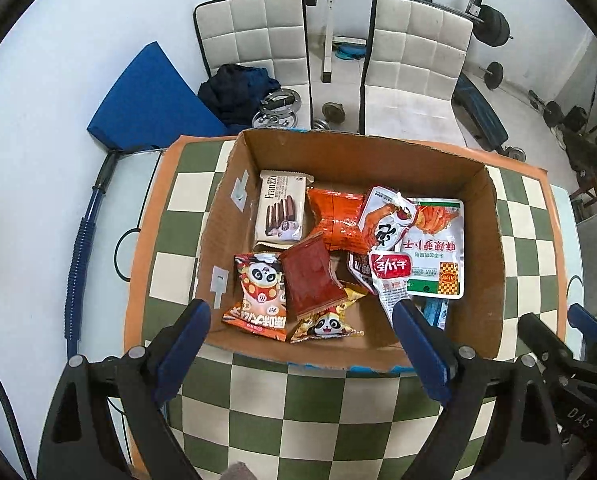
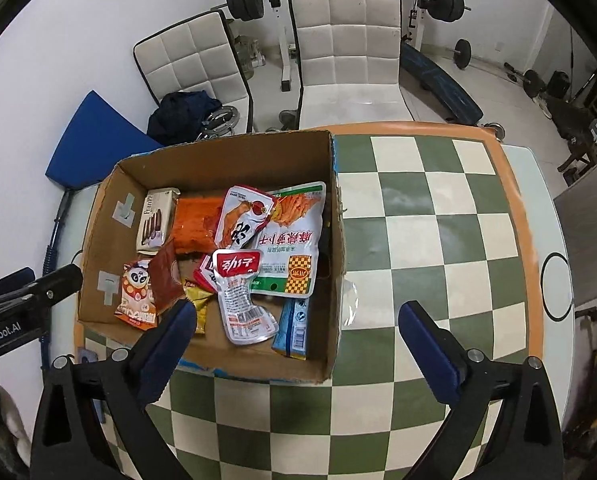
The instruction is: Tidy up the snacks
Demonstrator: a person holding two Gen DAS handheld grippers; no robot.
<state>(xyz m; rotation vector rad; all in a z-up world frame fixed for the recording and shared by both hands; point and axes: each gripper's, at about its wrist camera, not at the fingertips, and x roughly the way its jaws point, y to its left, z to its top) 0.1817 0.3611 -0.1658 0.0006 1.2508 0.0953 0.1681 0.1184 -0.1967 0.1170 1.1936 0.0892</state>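
above cardboard box (image 1: 494,216) w/ crinkly foil snack packs (image 1: 434,248), both tongs (image 1: 302,312) (image 2: 298,316) released, empty.

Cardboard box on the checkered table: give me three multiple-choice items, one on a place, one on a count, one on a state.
1. Where does the Franzzi biscuit pack lie in the cardboard box?
A. far left corner
B. near right corner
C. outside the box

2. How many panda-print packets are in the box?
A. none
B. two
C. five

3. How do the left tongs and right tongs stand?
A. both open, holding nothing
B. both shut on packets
C. left shut on the biscuit pack

Answers:
1 A, it rests against the left wall by the far side.
2 B, an orange panda packet and a yellow panda packet lie near the front.
3 A, the pads stand wide apart with no packet pressed between them.
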